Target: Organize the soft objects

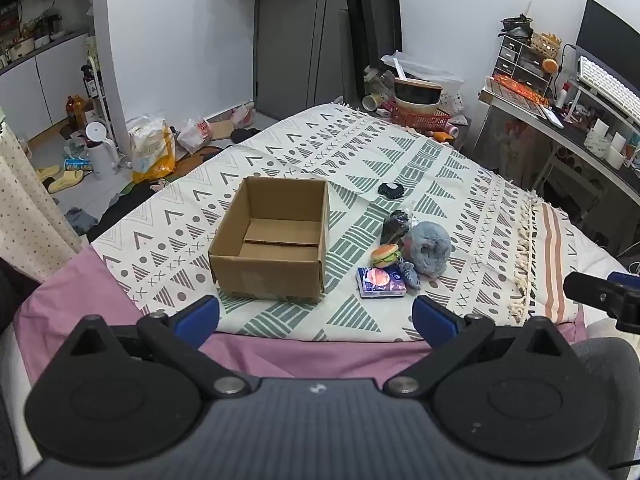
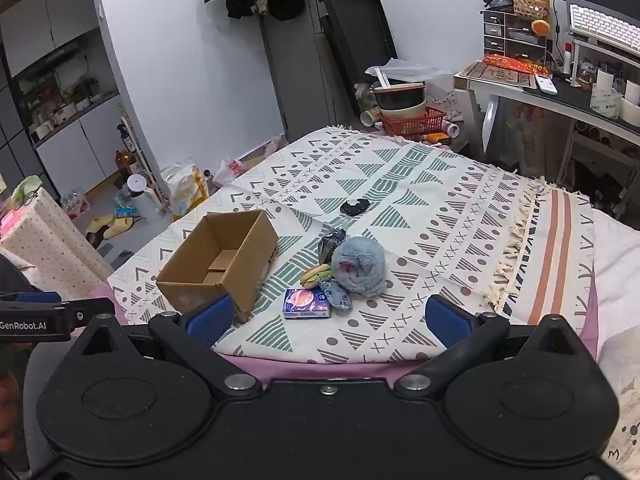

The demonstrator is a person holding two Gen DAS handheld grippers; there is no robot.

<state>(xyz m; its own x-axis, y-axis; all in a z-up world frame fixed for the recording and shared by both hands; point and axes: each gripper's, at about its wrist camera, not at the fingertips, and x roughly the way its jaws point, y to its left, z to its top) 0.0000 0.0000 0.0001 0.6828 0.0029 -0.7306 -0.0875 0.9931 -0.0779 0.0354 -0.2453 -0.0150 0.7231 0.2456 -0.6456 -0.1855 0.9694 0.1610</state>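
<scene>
One cardboard box (image 1: 272, 240), open top, plain brown, rectangular, nothing inside but its folded bottom flaps; sits on a patterned woven throw (image 1: 400, 152) with triangles, dots, crosses and a tasselled fringe, over a pink sheet (image 1: 280, 356). All soft objects lie to the box's right, none in it. One fluffy grey-blue plush (image 1: 430, 249), rounded, furry, a bit of pink showing in the right wrist view. One small burger-shaped toy (image 1: 385, 255) between the plush and the box, touching the plush side. One small grey fabric toy (image 1: 411, 274) just in front of the plush. One flat rectangular pack (image 1: 380, 282), blue-purple, glossy wrap, nearest the cameras of the cluster. One crinkly dark plastic packet (image 1: 394, 226) behind the burger toy. One black scrunchie-like ring (image 1: 392, 190), apart from the rest, further back right of the box. Two grippers: left gripper (image 1: 316, 316) jaws spread wide, holding nothing; right gripper (image 2: 328, 318) jaws also wide apart, nothing between; blue ribbed pads on both
</scene>
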